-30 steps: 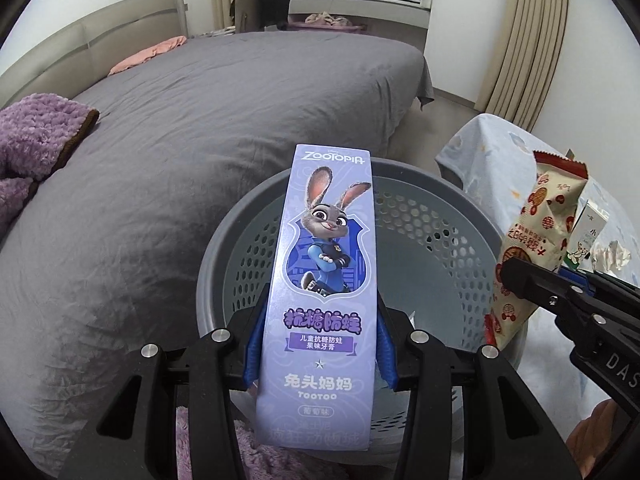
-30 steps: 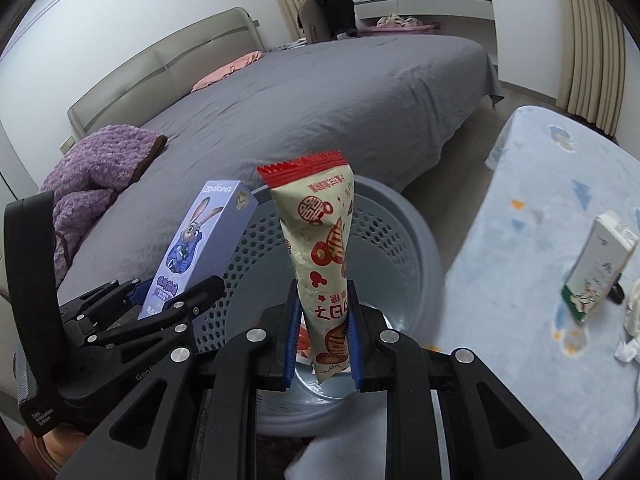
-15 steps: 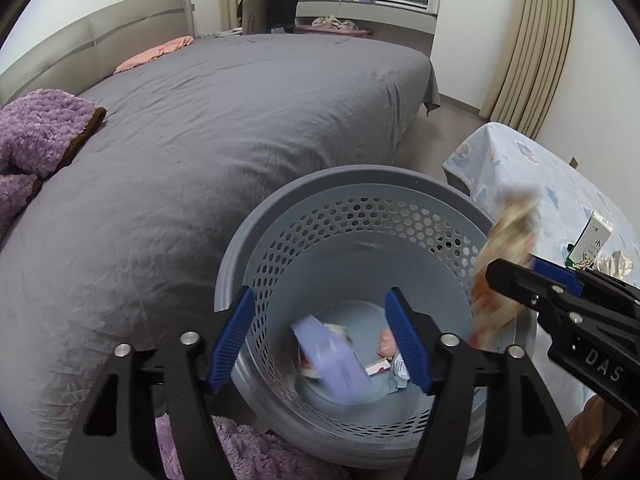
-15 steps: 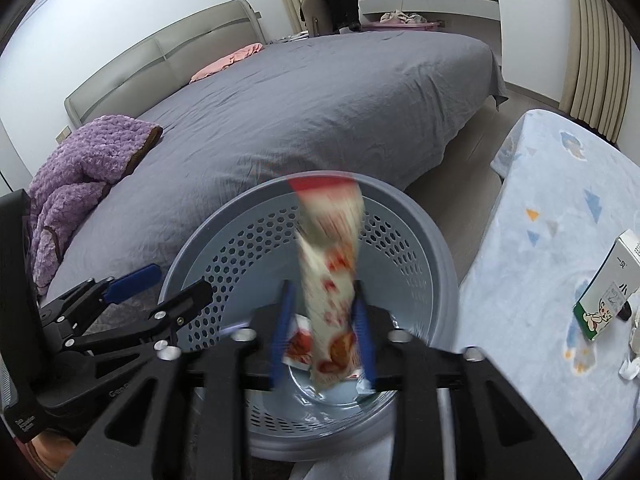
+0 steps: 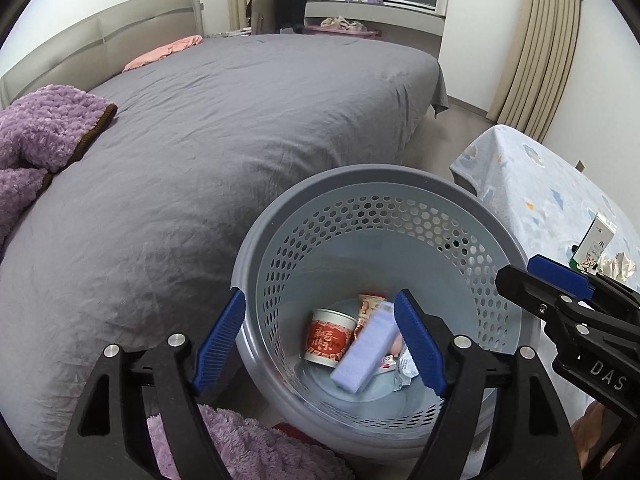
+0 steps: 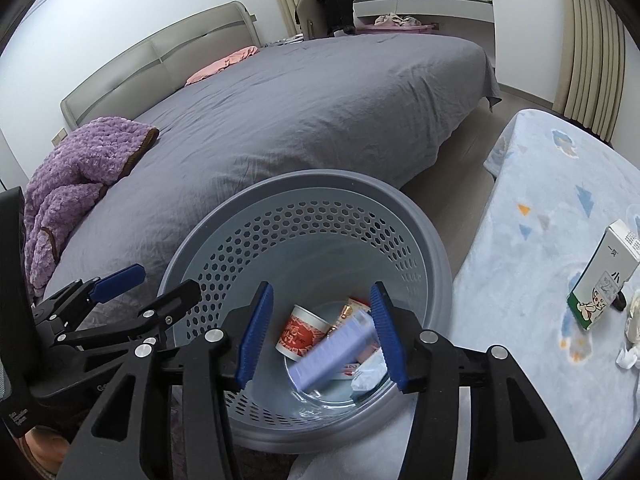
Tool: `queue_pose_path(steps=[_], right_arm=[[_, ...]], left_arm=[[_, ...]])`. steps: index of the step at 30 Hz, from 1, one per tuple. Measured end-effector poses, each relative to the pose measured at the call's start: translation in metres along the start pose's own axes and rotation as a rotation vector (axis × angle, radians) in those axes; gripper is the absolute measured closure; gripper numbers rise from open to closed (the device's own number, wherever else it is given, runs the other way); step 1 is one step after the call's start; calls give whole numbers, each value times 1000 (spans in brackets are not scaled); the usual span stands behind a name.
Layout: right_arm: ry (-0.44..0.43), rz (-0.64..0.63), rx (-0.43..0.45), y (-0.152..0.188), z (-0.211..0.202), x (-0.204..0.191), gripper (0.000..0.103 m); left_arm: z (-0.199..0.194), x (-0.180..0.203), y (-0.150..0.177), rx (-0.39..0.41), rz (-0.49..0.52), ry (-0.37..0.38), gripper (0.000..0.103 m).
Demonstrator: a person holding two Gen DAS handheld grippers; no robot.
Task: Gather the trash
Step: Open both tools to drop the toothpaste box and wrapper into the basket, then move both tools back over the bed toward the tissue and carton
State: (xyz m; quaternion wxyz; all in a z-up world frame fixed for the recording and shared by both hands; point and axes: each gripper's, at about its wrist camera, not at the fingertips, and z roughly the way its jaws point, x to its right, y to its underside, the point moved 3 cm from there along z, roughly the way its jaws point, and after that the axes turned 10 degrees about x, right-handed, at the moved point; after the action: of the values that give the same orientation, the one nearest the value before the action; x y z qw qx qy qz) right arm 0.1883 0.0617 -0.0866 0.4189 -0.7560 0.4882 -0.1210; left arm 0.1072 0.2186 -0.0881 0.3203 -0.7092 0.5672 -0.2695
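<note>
At nine o'clock lies the grey bed (image 5: 224,128). The left gripper (image 5: 320,344) hangs over the perforated basket (image 5: 376,184), jaws spread wide and empty. Inside, at six o'clock, the lavender toothpaste box (image 5: 366,354) leans on a red cup (image 5: 328,338). The right gripper (image 6: 322,334) gapes empty above it. A milk carton (image 6: 604,280) stands on the table (image 6: 532,248) at three o'clock.

In the basket (image 5: 384,184), at its bottom: a long box (image 5: 366,354) lying slantwise, a paper cup (image 5: 329,336) touching its left side, a wrapper (image 5: 370,304) behind both. Behind and left of the basket, the bed (image 5: 240,120), with a blanket (image 5: 44,128) at its left edge. Right of the basket, a table (image 6: 532,264) with an upright carton (image 6: 604,276) on it.
</note>
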Motion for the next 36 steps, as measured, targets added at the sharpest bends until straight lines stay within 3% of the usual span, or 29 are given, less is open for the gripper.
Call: queue_pose_path(steps=[10, 22, 26, 36], right_arm=[[19, -2, 7, 2, -6, 3, 49], [37, 20, 16, 7, -21, 14, 48], [54, 28, 32, 10, -33, 19, 42], [148, 97, 68, 31, -79, 68, 41]], left_arm=[[-10, 1, -1, 25, 1, -27, 13], [-23, 6, -2, 45, 6, -53, 10], [-29, 13, -2, 56, 12, -49, 7], [-44, 46, -1, 69, 47, -4, 7]])
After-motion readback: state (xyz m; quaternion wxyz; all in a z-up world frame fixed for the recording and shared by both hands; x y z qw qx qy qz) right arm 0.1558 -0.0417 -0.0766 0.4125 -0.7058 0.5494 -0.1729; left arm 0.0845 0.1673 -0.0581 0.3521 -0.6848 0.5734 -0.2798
